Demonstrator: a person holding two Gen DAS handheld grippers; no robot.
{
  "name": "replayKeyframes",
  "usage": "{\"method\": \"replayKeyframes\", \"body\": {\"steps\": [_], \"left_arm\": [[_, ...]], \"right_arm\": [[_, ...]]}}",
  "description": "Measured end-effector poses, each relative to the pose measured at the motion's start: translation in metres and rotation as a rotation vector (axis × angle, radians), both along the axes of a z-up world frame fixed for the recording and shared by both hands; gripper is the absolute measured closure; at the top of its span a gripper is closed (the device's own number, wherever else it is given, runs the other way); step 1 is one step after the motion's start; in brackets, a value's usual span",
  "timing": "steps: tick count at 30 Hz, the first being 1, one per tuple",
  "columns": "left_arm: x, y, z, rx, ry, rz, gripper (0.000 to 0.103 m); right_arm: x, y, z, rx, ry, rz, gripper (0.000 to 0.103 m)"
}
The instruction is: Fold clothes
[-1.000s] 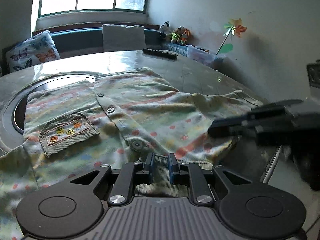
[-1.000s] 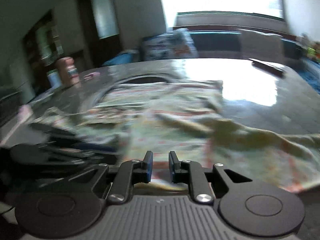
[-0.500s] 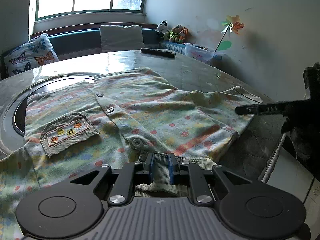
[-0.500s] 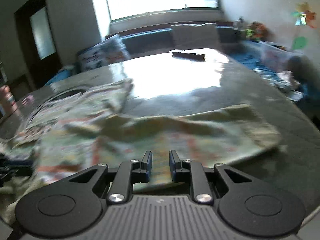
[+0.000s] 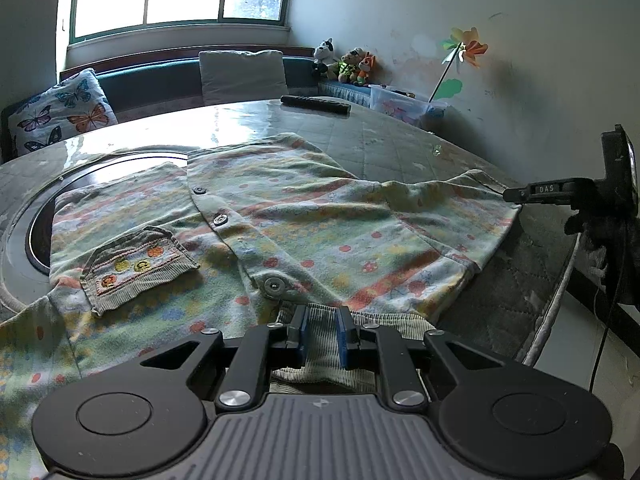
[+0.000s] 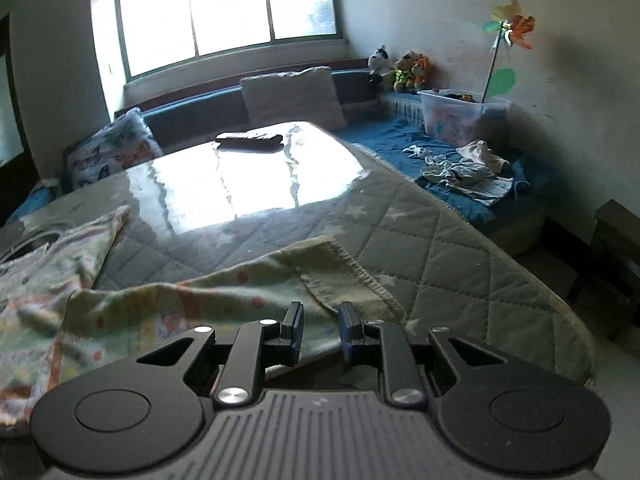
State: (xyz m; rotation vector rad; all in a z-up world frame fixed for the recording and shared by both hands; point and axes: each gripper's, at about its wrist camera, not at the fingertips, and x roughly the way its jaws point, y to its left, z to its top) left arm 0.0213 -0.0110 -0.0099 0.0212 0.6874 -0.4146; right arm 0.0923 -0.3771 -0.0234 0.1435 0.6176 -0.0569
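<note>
Soft, light cotton, the shirt (image 5: pixel 304 224) lay spread on the quilted table (image 6: pixel 460 264); both the left gripper (image 5: pixel 322 332) and right gripper (image 6: pixel 320 330) stood unclenched, best gripping collar and sleeve cuff (image 6: pixel 348 280)

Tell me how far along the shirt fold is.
Early stage. Done: the shirt lies spread flat on the table, buttoned. In hand: left gripper at the collar, right gripper at the sleeve cuff, both open. Left: every fold.
</note>
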Motion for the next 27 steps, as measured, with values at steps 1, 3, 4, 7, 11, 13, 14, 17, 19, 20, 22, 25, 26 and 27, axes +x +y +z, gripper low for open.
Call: {"method": "replayKeyframes", "body": {"steps": [1, 3, 4, 7, 11, 13, 14, 17, 19, 20, 22, 25, 26, 27], "left_arm": [[0.0, 0.0, 0.0, 0.001, 0.0, 0.0, 0.087], [0.0, 0.0, 0.0, 0.003, 0.001, -0.001, 0.086], [0.0, -0.001, 0.0, 0.004, 0.001, -0.001, 0.086], [0.0, -0.002, 0.001, 0.007, -0.001, -0.004, 0.084], [0.0, -0.003, 0.002, 0.01, -0.003, -0.006, 0.079], [0.0, -0.004, 0.002, 0.012, -0.004, -0.006, 0.074], [0.0, -0.005, 0.003, 0.014, -0.006, -0.007, 0.072], [-0.001, -0.007, 0.006, 0.016, -0.011, -0.006, 0.067], [-0.003, -0.007, 0.008, 0.02, -0.017, -0.006, 0.062], [-0.003, -0.007, 0.008, 0.023, -0.021, -0.006, 0.061], [-0.003, -0.007, 0.009, 0.028, -0.025, -0.003, 0.059], [-0.003, -0.004, 0.01, 0.031, -0.029, 0.01, 0.054], [-0.003, -0.003, 0.011, 0.031, -0.031, 0.016, 0.054], [-0.003, -0.001, 0.011, 0.031, -0.033, 0.021, 0.054]], "right_arm": [[-0.002, -0.001, 0.001, 0.002, -0.014, -0.013, 0.074], [-0.006, -0.003, 0.004, 0.006, -0.038, -0.039, 0.063], [-0.006, -0.004, 0.004, 0.004, -0.038, -0.054, 0.062], [-0.004, -0.012, 0.0, 0.01, -0.013, -0.108, 0.061], [-0.002, -0.016, -0.006, 0.046, -0.005, -0.124, 0.063], [-0.001, -0.013, -0.007, 0.032, -0.006, -0.115, 0.065], [0.0, -0.01, -0.007, 0.015, -0.005, -0.113, 0.073], [0.001, -0.007, -0.007, -0.003, -0.003, -0.111, 0.091], [-0.001, -0.009, -0.003, 0.033, -0.016, -0.105, 0.095], [-0.003, -0.008, 0.001, 0.04, -0.027, -0.105, 0.096], [-0.006, -0.006, 0.013, 0.054, -0.058, -0.086, 0.096], [-0.012, 0.002, 0.034, 0.084, -0.109, -0.04, 0.097], [-0.015, 0.007, 0.043, 0.095, -0.128, -0.013, 0.097], [-0.017, 0.012, 0.052, 0.106, -0.146, 0.013, 0.097]]}}
